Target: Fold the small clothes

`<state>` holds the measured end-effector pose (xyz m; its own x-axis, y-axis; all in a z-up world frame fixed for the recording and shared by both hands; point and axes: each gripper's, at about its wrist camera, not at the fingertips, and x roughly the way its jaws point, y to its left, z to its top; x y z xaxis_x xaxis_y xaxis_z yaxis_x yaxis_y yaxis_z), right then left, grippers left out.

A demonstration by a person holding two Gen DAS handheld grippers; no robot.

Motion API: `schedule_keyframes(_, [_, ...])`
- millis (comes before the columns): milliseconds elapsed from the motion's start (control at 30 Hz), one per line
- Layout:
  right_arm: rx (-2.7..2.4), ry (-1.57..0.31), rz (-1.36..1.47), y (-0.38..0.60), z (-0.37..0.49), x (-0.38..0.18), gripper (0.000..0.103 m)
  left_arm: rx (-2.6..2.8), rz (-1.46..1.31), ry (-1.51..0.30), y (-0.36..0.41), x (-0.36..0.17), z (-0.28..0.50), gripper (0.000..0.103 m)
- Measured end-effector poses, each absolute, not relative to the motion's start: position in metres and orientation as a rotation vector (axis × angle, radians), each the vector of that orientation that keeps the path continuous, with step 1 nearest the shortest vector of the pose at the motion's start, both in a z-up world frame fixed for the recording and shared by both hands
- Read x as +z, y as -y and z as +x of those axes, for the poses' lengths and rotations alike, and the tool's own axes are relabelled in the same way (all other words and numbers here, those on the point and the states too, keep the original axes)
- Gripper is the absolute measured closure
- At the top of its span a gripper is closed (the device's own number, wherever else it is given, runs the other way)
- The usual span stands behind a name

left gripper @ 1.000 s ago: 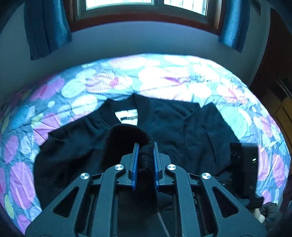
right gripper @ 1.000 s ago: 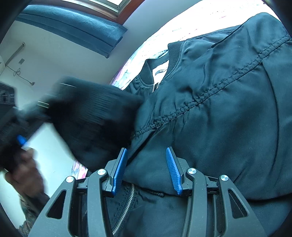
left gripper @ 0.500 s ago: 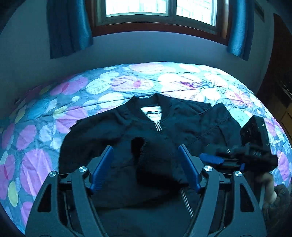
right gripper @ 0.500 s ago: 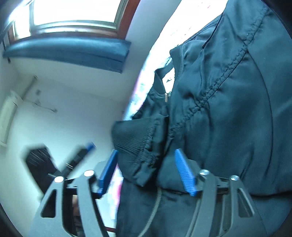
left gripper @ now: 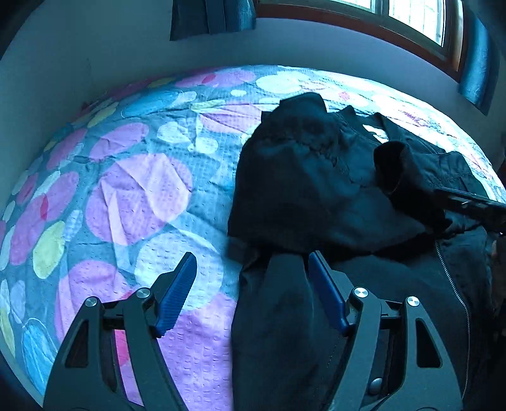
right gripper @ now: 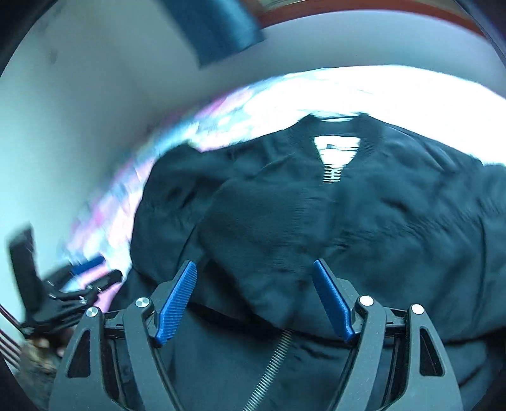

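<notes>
On the bed [left gripper: 132,189]: black jacket [left gripper: 316,189], sleeves laid over its front for folding | left tongs [left gripper: 253,291] open, empty | right tongs [right gripper: 254,298] open, empty

The jacket [left gripper: 316,189] is black all over, cuffs and collar too, with a white label [right gripper: 336,147] at the neck and a silver zip [right gripper: 272,363] down its front. The bedspread [left gripper: 142,189] is blue-grey, quilted, and strewn with big overlapping dots — lilac and pink mostly, some pale blue, white and yellow-green. The left tool [left gripper: 251,291] is black with bright blue ribbed pads and silver screws — the right tool [right gripper: 254,300] is the same. The curtains [left gripper: 212,15] are dark teal, the window frame [left gripper: 411,34] reddish-brown, the wall [left gripper: 95,47] pale grey.
</notes>
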<state>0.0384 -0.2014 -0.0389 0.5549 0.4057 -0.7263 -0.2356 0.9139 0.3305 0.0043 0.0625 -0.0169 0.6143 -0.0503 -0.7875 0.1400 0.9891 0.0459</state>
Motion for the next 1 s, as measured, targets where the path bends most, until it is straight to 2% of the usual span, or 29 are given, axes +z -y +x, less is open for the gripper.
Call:
schedule_keyframes(100, [0.231, -0.881, -0.056, 0.166, 0.048, -0.047, 0.028, -0.107, 0.11, -0.923, -0.06, -0.028, 0.005, 0.03])
schedule_keyframes(167, [0.18, -0.855, -0.058, 0.17, 0.052, -0.048, 0.028, -0.107, 0.096, -0.938, -0.061, -0.034, 0.005, 0.03])
schedule_keyframes(433, [0.161, -0.807, 0.439, 0.275, 0.037, -0.048, 0.028, -0.115, 0.061, -0.966, -0.067, -0.046, 0.009, 0.03])
schedule_keyframes(667, [0.349, -0.869, 0.83, 0.325, 0.048, -0.085, 0.028, -0.11, 0.069, -0.967, -0.064, -0.047, 0.013, 0.029])
schedule_keyframes(733, [0.326, -0.892, 0.8, 0.324, 0.05, -0.089, 0.047, -0.108, 0.067, -0.968, -0.065, -0.047, 0.014, 0.029])
schedule_keyframes(800, [0.306, -0.933, 0.754, 0.32, 0.05, -0.088, 0.079, -0.109, 0.064, -0.969, -0.065, -0.047, 0.014, 0.029])
schedule_keyframes(833, [0.339, -0.95, 0.772, 0.318, 0.052, -0.088, 0.085, -0.109, 0.064, -0.968, -0.065, -0.047, 0.014, 0.029])
schedule_keyframes(1000, [0.487, -0.912, 0.86, 0.297, 0.068, -0.054, 0.088, -0.104, 0.083, -0.962, -0.063, -0.045, 0.014, 0.028])
